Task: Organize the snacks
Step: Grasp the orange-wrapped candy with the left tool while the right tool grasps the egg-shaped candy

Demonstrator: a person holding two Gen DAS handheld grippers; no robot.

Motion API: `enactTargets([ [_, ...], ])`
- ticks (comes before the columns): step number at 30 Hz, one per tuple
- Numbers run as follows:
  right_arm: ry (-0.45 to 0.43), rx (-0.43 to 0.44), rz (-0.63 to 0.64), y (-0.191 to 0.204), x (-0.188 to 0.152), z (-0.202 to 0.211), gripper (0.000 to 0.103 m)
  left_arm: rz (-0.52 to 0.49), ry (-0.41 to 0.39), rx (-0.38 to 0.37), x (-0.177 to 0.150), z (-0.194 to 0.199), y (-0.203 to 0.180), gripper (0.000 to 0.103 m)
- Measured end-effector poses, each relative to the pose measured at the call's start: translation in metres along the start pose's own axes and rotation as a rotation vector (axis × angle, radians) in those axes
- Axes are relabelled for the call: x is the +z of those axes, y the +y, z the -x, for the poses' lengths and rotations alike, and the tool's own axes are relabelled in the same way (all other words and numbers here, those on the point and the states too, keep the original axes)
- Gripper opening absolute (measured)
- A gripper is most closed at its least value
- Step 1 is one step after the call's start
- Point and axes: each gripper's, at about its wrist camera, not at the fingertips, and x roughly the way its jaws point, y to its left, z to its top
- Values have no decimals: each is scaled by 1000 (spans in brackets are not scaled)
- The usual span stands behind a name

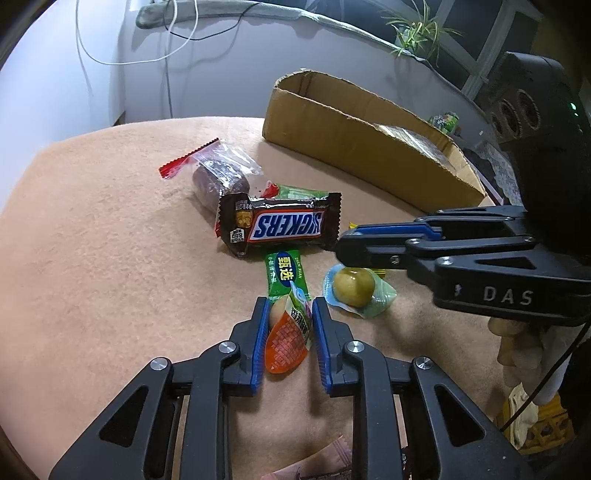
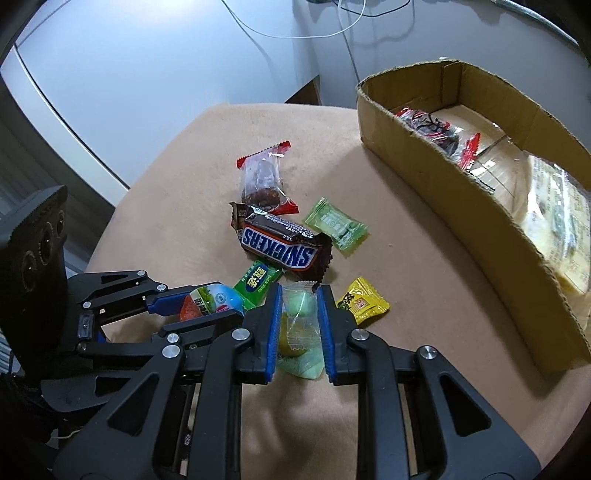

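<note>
Both grippers sit low on the tan cloth (image 1: pixel 92 258). The left gripper (image 1: pixel 290 314) clamps the sausage (image 1: pixel 290 332); the right gripper (image 2: pixel 299 310) clamps the green candy (image 2: pixel 299 325), near the box (image 2: pixel 461 206).

You are working in a lived-in home room. A peach blanket (image 1: pixel 110 258) covers the surface at frame centre; loose white cables (image 1: pixel 122 59) hang down the pale wall at upper left, and a potted spider plant (image 1: pixel 417 26) stands at upper right.
</note>
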Motion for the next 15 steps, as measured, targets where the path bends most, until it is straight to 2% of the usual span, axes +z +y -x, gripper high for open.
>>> enactTargets([
  [15, -99, -1, -34, -10, -5, 52, 20, 21, -75, 0, 8, 33, -1, 21],
])
